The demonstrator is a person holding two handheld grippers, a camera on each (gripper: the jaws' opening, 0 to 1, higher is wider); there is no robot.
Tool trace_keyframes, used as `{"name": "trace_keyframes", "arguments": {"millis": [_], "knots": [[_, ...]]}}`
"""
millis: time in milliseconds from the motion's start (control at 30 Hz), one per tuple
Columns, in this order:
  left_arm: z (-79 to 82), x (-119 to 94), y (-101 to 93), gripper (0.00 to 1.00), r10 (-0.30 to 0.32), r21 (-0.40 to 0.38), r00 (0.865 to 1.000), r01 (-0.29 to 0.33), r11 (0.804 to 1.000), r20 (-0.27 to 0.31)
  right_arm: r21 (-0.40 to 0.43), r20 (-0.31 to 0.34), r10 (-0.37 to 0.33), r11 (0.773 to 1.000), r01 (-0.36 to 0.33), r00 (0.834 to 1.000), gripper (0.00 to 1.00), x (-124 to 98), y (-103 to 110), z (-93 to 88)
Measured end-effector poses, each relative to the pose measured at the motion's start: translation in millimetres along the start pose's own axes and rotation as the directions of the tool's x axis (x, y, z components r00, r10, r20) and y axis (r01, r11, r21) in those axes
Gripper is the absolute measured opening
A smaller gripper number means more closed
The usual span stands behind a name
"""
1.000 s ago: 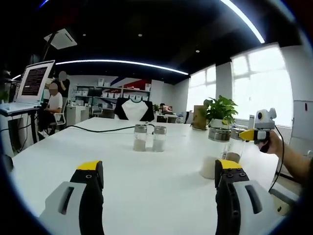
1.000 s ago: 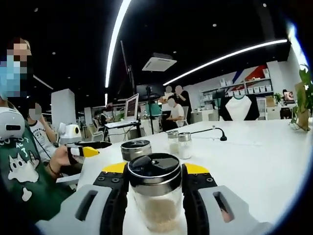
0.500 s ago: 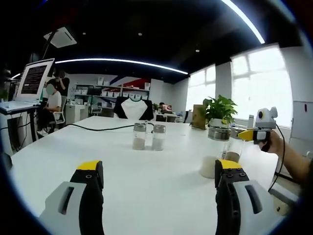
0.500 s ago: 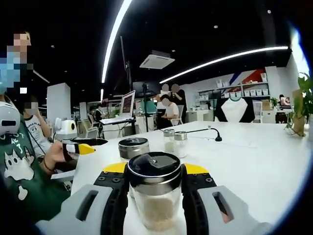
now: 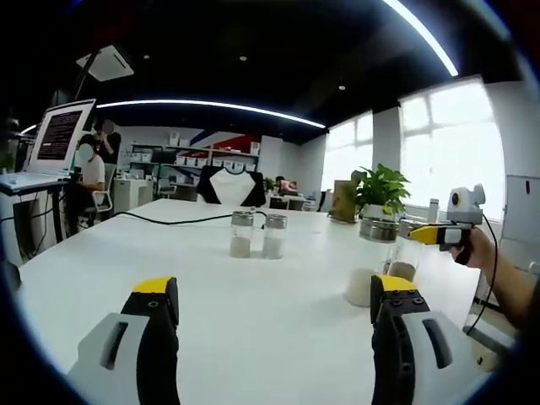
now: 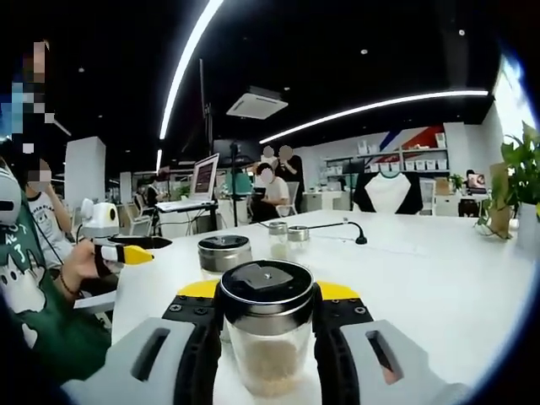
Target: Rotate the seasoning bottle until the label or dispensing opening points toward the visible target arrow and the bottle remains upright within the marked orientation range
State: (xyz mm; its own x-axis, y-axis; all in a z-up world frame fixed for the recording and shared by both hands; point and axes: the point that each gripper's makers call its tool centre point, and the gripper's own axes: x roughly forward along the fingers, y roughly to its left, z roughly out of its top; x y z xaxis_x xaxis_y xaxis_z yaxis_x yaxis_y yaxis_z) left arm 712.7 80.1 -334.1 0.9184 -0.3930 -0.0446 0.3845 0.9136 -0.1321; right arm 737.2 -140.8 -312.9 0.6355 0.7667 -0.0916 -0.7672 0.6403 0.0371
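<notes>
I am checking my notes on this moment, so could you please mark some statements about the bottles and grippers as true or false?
1. The right gripper grips a seasoning bottle. True.
2. That bottle lies on its side. False: it stands upright.
3. The left gripper is shut on a bottle. False: its jaws stand open, holding nothing.
4. Two small shakers stand side by side on the white table. True.
5. A laptop lies between the shakers. False: nothing lies between them.

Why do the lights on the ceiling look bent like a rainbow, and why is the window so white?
In the left gripper view the fisheye lens curves the straight ceiling light strip into an arc, and the window is washed out by daylight. In the right gripper view the light strips bend too, while the seasoning bottle between the jaws looks big and sharp.
</notes>
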Motion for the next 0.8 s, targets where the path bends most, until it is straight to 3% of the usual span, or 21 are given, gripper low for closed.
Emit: {"name": "trace_keyframes", "arguments": {"millis": [400,800], "knots": [[-1.3,1,-2.4,0.99,-0.004,-0.002,1.0,0.004,1.0,-0.007,-0.009,0.001,-0.134,0.991,0.134,0.991,0.4,1,-9,0.5],[-2.5,2,-2.0,0.99,0.0,-0.008,1.0,0.0,1.0,-0.016,-0.018,0.012,-0.253,0.967,0.253,0.967,0.39,1,-17,1.2]]}}
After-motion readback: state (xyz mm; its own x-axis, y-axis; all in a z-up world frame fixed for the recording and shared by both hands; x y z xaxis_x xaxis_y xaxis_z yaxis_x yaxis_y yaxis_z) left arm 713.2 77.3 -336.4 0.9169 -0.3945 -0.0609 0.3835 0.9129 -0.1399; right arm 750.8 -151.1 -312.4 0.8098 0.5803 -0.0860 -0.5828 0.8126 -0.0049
